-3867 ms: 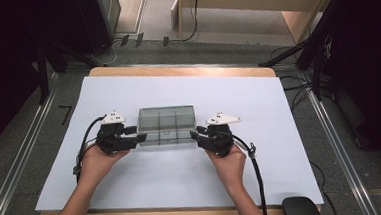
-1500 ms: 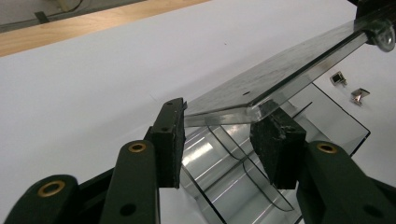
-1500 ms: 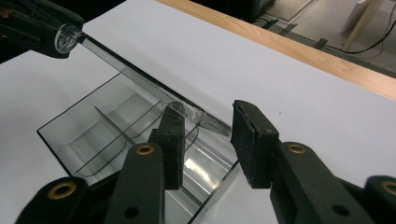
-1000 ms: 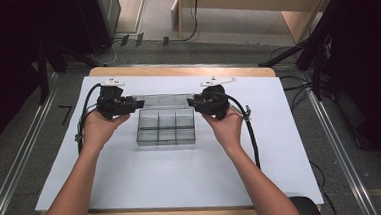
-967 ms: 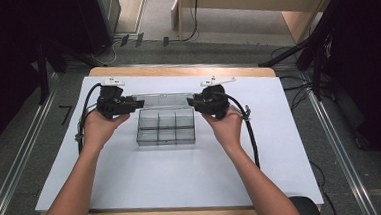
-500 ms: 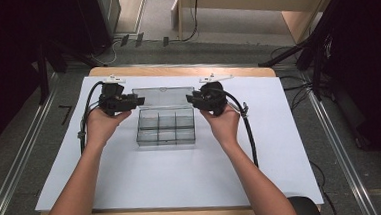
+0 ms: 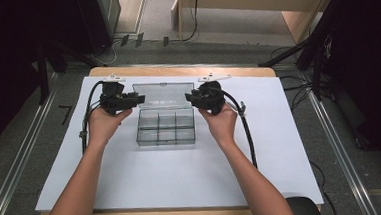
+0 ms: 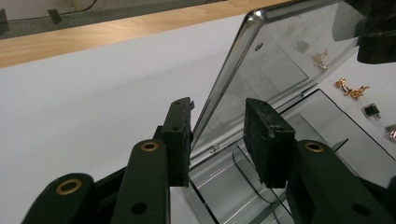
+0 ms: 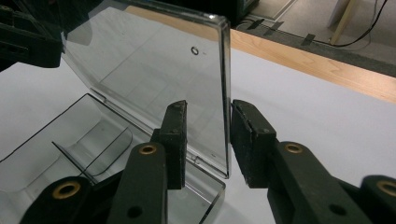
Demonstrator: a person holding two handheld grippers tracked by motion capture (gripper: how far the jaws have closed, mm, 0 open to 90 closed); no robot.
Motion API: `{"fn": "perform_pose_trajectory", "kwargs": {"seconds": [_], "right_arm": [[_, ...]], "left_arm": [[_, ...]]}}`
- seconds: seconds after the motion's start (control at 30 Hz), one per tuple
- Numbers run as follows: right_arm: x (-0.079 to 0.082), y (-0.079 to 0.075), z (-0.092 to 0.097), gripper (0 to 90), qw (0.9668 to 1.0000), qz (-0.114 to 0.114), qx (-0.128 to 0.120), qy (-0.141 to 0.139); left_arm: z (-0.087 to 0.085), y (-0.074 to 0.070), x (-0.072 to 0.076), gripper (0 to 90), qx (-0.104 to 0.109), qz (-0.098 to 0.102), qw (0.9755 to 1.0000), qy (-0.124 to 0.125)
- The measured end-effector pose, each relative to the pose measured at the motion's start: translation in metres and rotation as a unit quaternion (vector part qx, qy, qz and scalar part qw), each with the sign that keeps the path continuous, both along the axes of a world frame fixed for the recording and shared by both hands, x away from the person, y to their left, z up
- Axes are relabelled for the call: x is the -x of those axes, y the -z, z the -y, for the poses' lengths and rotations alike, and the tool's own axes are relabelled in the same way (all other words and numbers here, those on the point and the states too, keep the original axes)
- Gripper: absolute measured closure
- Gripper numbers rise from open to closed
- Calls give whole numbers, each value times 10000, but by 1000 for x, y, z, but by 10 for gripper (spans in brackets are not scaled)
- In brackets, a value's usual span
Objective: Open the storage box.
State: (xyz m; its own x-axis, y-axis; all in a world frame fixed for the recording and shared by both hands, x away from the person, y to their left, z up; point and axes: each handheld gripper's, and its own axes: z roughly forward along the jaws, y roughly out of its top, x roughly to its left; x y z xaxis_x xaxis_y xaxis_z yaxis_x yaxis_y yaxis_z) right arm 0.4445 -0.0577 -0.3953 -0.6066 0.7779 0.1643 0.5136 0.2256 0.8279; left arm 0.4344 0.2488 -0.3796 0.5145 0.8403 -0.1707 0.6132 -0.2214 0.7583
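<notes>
a clear, glossy plastic compartment box (image 7: pixel 165 126) sits mid-table on the white sheet (image 7: pixel 132 176), thin lid (image 7: pixel 163 95) raised. left gripper (image 8: pixel 217 135) and right gripper (image 9: pixel 205 140) straddle the lid's side edges, jaws spread, not pinching.

We have swung the clear lid (image 7: pixel 163 95) of the compartment box (image 7: pixel 165 127) up and back; both our grippers, left (image 7: pixel 137 99) and right (image 7: pixel 190 97), moved away with it.

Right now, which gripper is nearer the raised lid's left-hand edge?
Left. The left gripper has its open jaws on either side of that edge of the clear lid. The right gripper straddles the opposite edge, across the box.
</notes>
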Motion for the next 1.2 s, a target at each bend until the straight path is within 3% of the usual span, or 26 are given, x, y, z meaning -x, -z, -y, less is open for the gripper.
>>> {"fn": "perform_pose_trajectory", "kwargs": {"seconds": [0.17, 0.57, 0.93, 1.2], "right_arm": [[-2, 2, -1, 677, 10000, -21, -64, 45], [-9, 10, -5, 662, 9999, -11, 4, 111], [-15, 21, -10, 648, 9998, -91, 12, 192], [-19, 25, -11, 636, 9996, -95, -36, 254]], "left_arm": [[1, 2, -2, 619, -86, -15, 10000, -7], [2, 8, -6, 620, -64, 11, 10000, -47], [0, 14, -12, 618, 125, 4, 9999, -110], [4, 17, -15, 608, 38, 67, 9998, -193]]}}
